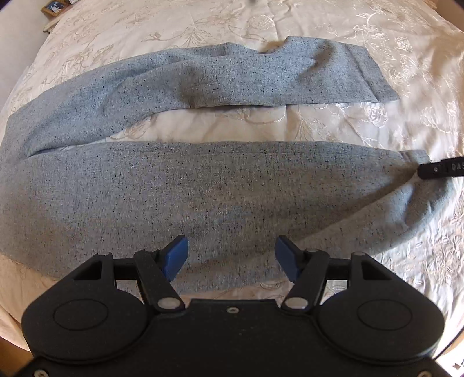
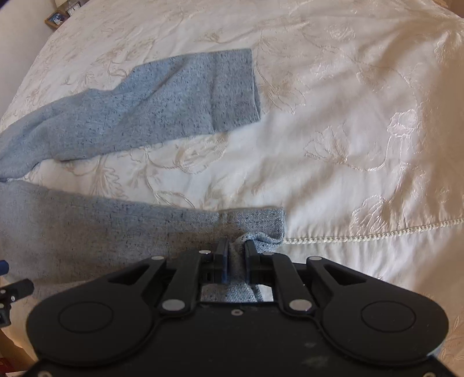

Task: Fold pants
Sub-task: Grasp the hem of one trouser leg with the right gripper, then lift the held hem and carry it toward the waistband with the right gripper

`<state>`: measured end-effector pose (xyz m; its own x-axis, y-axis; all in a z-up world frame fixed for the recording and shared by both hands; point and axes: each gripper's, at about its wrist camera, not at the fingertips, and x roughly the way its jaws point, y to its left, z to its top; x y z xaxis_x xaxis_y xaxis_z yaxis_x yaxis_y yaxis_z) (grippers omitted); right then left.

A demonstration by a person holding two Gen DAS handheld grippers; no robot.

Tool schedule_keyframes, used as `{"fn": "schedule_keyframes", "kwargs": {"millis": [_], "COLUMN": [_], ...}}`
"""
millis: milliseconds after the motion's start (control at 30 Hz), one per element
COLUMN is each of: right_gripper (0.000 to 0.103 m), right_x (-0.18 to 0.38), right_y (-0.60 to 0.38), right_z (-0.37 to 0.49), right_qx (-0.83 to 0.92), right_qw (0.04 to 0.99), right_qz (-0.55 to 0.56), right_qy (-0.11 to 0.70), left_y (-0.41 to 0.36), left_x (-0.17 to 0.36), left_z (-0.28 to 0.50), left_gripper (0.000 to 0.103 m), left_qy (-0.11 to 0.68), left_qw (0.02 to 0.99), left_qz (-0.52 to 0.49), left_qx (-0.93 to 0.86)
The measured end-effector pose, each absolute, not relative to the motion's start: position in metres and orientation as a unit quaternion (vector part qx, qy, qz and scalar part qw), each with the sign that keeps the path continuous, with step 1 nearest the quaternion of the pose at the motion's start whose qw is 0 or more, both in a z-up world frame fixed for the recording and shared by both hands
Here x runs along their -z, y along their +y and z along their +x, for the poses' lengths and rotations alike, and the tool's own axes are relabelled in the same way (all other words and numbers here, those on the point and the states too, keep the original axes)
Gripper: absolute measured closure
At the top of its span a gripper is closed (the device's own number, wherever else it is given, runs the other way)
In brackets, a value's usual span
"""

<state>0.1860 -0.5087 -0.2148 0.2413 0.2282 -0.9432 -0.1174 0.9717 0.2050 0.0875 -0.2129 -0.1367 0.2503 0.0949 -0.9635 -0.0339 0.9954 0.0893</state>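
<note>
**Fold barely begun: legs apart**

Pants [image 1: 220, 191] flat on bed [image 1: 391, 58], legs apart, no fold yet; right hand-held gripper [image 2: 234, 255] pinches near-leg cuff [image 2: 261, 229]; left hand-held gripper [image 1: 231, 255] spread over mid-leg, holding nothing; far leg [image 2: 162, 107] upper left; bedding right of cuffs bare.

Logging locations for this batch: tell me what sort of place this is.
Most likely a bedroom. The grey pants lie spread on a cream embroidered bedspread with a stitched hem, as on a made bed, and small framed pictures stand on furniture beside it.
</note>
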Motion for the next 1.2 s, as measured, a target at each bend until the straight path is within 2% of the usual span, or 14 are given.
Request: {"fn": "schedule_keyframes", "kwargs": {"millis": [33,100,267,500,667,700,800,1033,1200], "right_gripper": [0.082,0.073,0.073,0.071,0.068,0.068,0.092,0.095,0.093], "right_x": [0.212,0.204,0.191,0.194,0.222,0.224,0.22,0.152,0.19], "right_y": [-0.514,-0.53,-0.565,-0.579,-0.553,-0.549,-0.539,-0.57,-0.571], "right_z": [0.18,0.167,0.129,0.102,0.118,0.121,0.135,0.123,0.115], "right_qx": [-0.108,-0.1,-0.078,-0.124,-0.141,-0.137,-0.127,-0.117,-0.098], "right_qw": [0.79,0.798,0.802,0.781,0.781,0.781,0.763,0.749,0.719], "right_qz": [0.054,0.061,0.068,0.07,0.039,0.038,0.039,0.087,0.08], "right_qy": [0.601,0.591,0.589,0.609,0.607,0.608,0.632,0.647,0.684], "left_y": [-0.212,-0.211,-0.204,-0.211,-0.215,-0.214,-0.213,-0.215,-0.223], "left_x": [0.144,0.162,0.208,0.208,0.206,0.204,0.192,0.156,0.193], "left_z": [0.091,0.098,0.109,0.119,0.121,0.123,0.121,0.098,0.095], "left_gripper": [0.035,0.035,0.033,0.032,0.033,0.033,0.039,0.039,0.039], "left_qy": [0.615,0.629,0.665,0.664,0.666,0.666,0.665,0.639,0.653], "left_qw": [0.787,0.775,0.744,0.744,0.743,0.743,0.745,0.769,0.754], "left_qz": [0.024,0.028,0.028,0.037,0.039,0.04,0.032,0.03,0.07], "left_qx": [-0.045,-0.05,-0.059,-0.065,-0.06,-0.056,-0.042,-0.001,-0.012]}}
